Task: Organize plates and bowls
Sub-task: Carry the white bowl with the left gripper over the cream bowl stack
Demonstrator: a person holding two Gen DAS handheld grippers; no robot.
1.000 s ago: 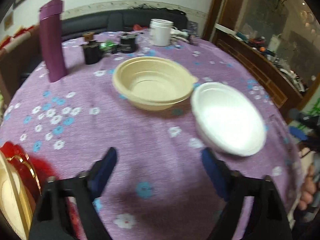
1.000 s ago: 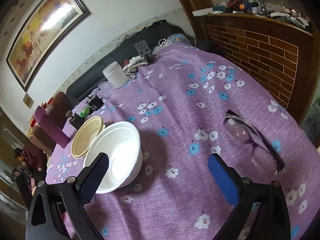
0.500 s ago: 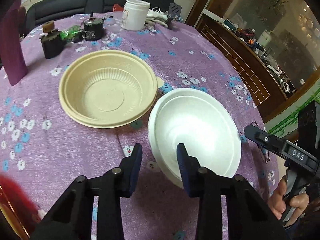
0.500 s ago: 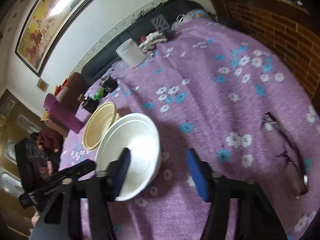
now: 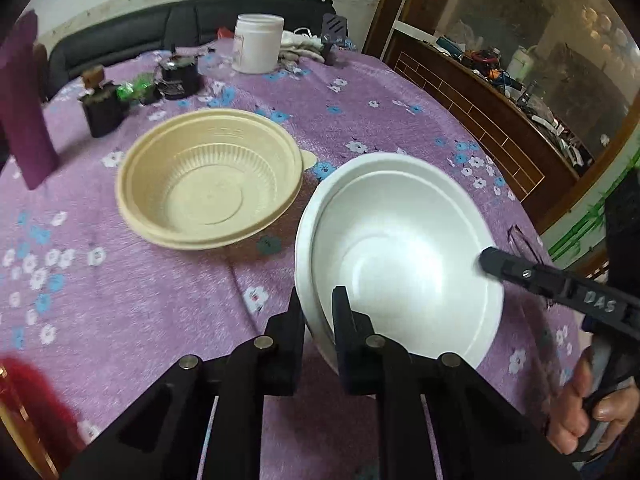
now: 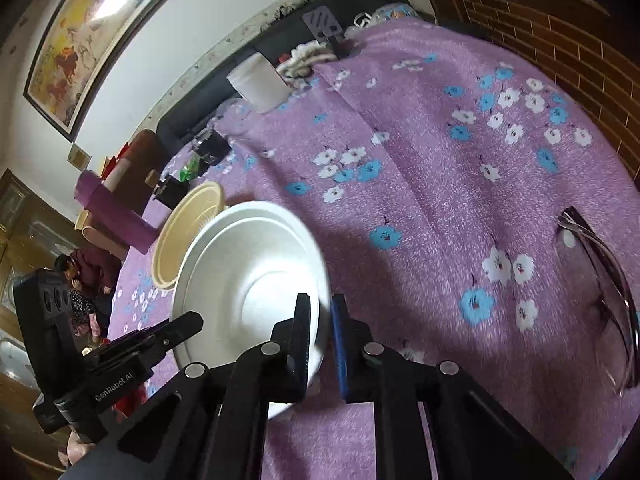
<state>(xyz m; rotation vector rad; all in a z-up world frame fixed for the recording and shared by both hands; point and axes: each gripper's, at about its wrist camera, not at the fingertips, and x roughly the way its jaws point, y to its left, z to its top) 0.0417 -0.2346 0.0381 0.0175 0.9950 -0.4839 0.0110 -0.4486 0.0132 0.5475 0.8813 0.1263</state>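
**Both grippers clamp the white bowl's rim**

Since a second ago both grippers have moved in on the white bowl (image 5: pixel 400 248), and their jaws have just been closing from wide apart. Now the left gripper (image 5: pixel 318 312) has its two fingers pinched on the near rim of the bowl, one finger outside the wall and one inside. On the opposite side the right gripper (image 6: pixel 320 320) grips the rim likewise, its dark finger inside the bowl and its blue-padded one outside. In the left wrist view the right gripper's tip reaches in over the bowl's right edge, with a hand (image 5: pixel 588 412) on its handle.

The white bowl appears to be two nested shells, resting on the purple flowered tablecloth (image 6: pixel 440 168). Just beside it, to its left, stands the beige bowl (image 5: pixel 208 180), empty and upright. A white jar (image 5: pixel 256 42) and a purple flask (image 5: pixel 24 100) stand farther back; eyeglasses (image 6: pixel 600 280) lie well apart to the right.
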